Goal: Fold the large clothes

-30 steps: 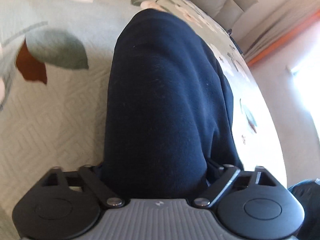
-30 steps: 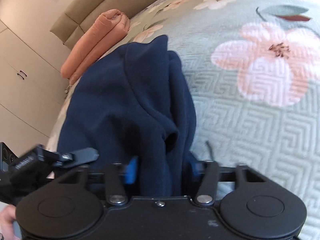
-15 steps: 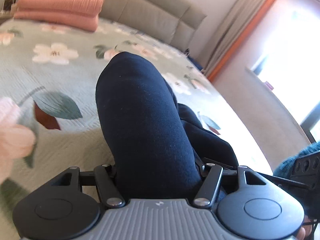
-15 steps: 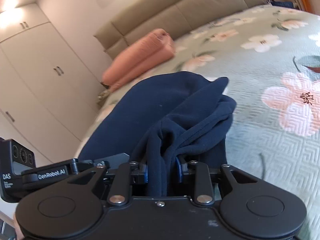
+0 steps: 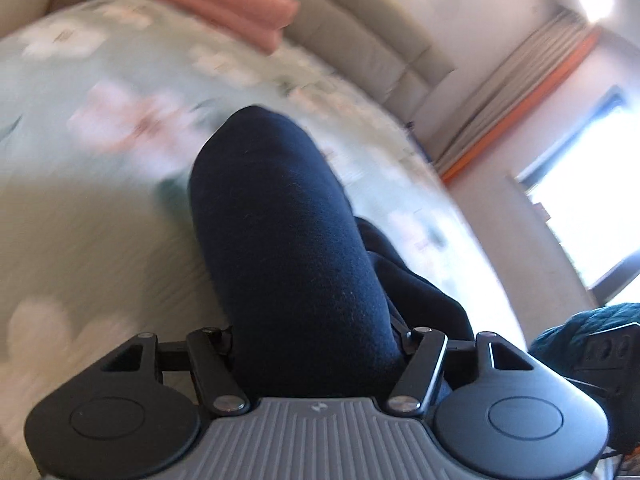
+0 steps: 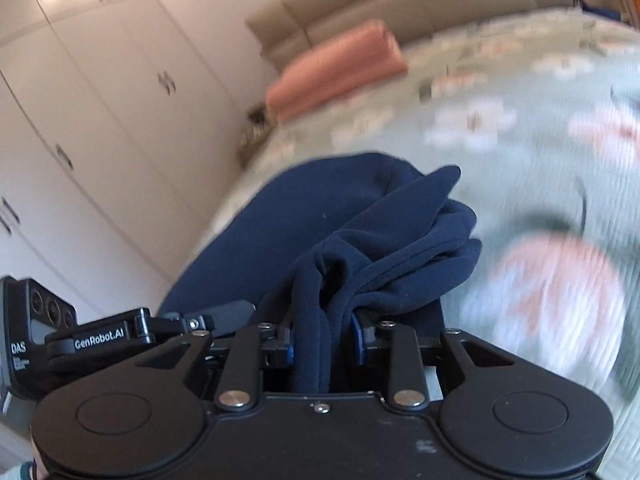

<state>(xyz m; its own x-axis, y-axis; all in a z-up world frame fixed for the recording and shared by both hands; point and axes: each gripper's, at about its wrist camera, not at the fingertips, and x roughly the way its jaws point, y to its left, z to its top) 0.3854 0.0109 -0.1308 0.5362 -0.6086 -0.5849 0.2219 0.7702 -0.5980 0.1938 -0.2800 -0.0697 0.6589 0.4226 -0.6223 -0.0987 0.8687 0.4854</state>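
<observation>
Navy fleece garment (image 5: 288,240), soft, thick, floppy, hangs bunched above the floral bed (image 5: 80,220). Left gripper (image 5: 316,344) & right gripper (image 6: 322,336) jaws each pinch a fold; best gripped at edges.

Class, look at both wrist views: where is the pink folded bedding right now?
The pink bedding lies at the far end of the bed, against the beige headboard; it sits upper left in the left wrist view, upper middle in the right.
</observation>
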